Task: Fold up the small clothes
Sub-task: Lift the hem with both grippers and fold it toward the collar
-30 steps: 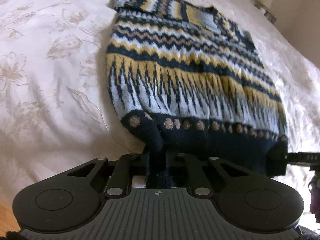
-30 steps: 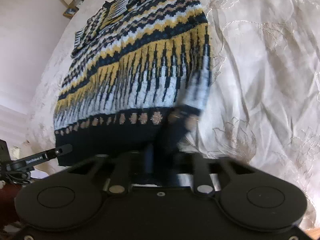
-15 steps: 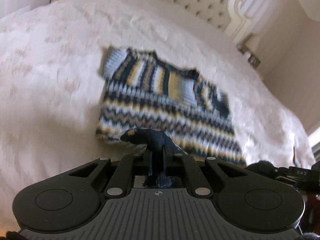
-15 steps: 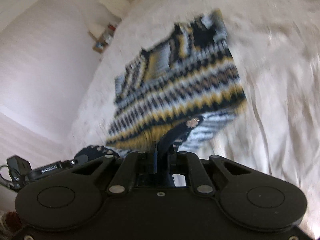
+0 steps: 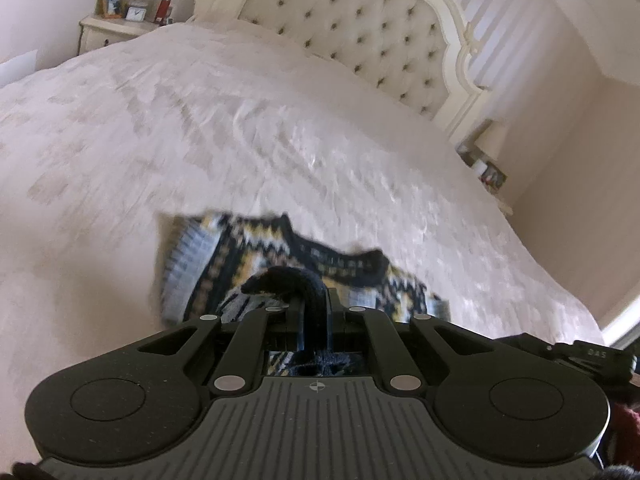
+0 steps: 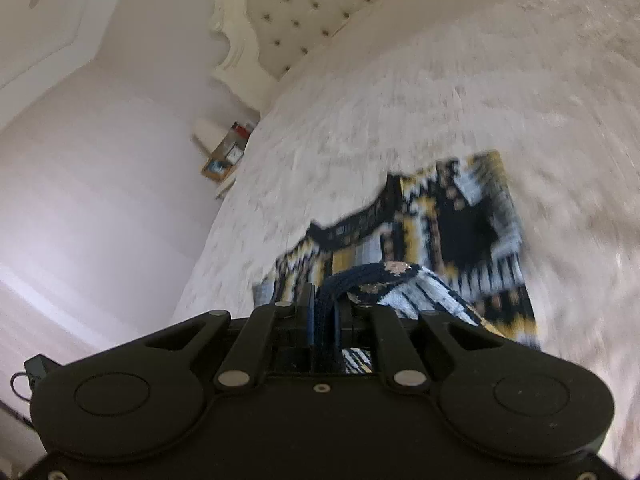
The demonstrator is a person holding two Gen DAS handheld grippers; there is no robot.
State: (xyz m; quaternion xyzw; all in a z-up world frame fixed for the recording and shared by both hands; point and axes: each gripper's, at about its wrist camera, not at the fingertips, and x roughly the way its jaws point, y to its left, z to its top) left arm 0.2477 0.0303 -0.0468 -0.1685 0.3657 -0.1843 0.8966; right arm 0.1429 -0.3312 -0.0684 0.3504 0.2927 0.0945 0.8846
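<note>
A small knitted sweater in navy, yellow and pale blue lies on the white bedspread, blurred by motion. My left gripper is shut on the sweater's dark navy hem, which loops up over the fingers. In the right wrist view the sweater spreads ahead and to the right. There my right gripper is shut on the other corner of the navy hem, lifted above the sweater's upper part. Both hem corners are raised over the neck end. The lower body of the sweater is hidden under the grippers.
A tufted cream headboard stands at the far end of the bed. A nightstand with a lamp and small items is at the far left, another nightstand at the right. The right gripper's body shows at the lower right edge.
Both grippers rose and moved toward the headboard with the hem, folding the sweater's lower half over its upper half. The views tilted up from the flat sweater to the whole bed.
</note>
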